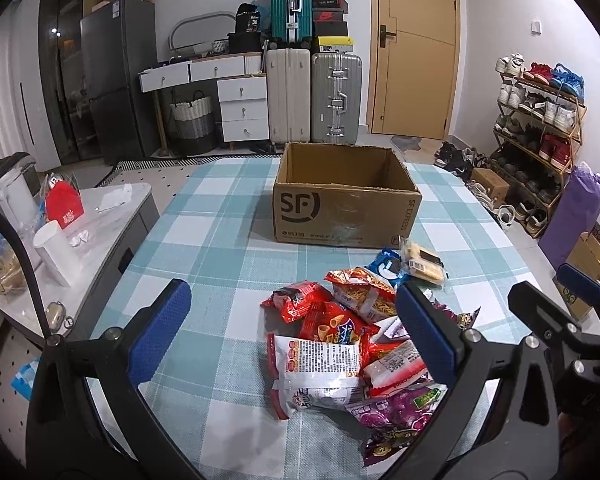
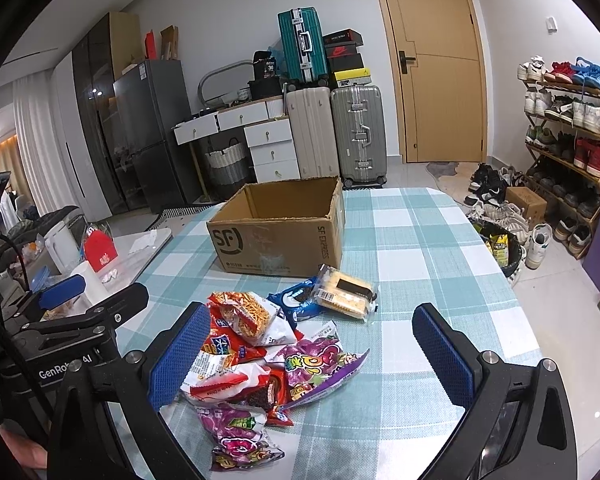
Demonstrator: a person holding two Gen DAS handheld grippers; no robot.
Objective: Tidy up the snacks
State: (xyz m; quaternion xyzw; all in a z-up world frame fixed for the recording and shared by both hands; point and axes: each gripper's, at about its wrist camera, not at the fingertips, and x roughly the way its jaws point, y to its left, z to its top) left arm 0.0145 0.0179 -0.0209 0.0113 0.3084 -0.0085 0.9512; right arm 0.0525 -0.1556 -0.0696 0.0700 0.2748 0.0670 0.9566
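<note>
L gripper [image 1: 292, 328] jaws apart, R gripper [image 2: 308, 356] jaws apart | I see snack pile [image 2: 260, 360] near on desk [image 2: 420, 240] | box [image 2: 280, 232] far, open

The left wrist view looks forward and down between its own fingers [image 1: 160, 328] from low over the desk [image 1: 220, 216], close to the snack pile [image 1: 340, 344], facing the cardboard box [image 1: 340, 216] and the door [image 1: 416, 48] beyond. The right wrist view sits just to its right, angled slightly leftward, equally near. Both share the pile [image 2: 260, 360], box [image 2: 276, 240], desk [image 2: 420, 248] and back wall.
</note>
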